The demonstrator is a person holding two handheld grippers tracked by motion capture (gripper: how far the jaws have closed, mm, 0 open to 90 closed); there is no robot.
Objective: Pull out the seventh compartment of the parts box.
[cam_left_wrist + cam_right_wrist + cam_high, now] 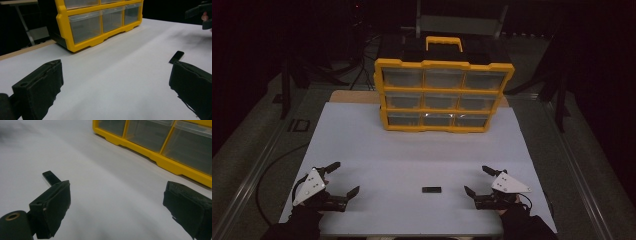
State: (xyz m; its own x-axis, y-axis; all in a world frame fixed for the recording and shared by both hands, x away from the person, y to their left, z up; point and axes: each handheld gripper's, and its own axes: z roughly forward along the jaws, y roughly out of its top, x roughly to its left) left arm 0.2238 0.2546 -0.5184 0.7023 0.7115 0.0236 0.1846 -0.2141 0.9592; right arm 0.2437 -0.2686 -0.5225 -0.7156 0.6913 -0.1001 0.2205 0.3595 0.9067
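Both tools idle at the near edge of the white table (412, 150), nothing gripped. Left gripper (339, 180) sits at roughly 7 o'clock on the sheet with its jaws spread wide and bare; right gripper (482, 181) at roughly 5 o'clock, likewise wide and bare. The small black block (431, 190) lies flat at 6 o'clock, between the two tools and closer to the right one — apart from both. In the left gripper view it (176, 57) shows just above the right-hand jaw; in the right gripper view it (51, 177) pokes out behind the left-hand jaw. The yellow drawer organizer (443, 95) stands upright at 12 o'clock, well apart from the block, all drawers looking shut. My read: the step in hand is the pick, and the right tool is the natural choice. The block is low and thin, so I'd come down steep, square the jaws across its short sides, and let the tips touch the table before closing — a shallow approach likely skids it away. Can't tell which drawer it's meant for, so keep the left tool free to pull one open.
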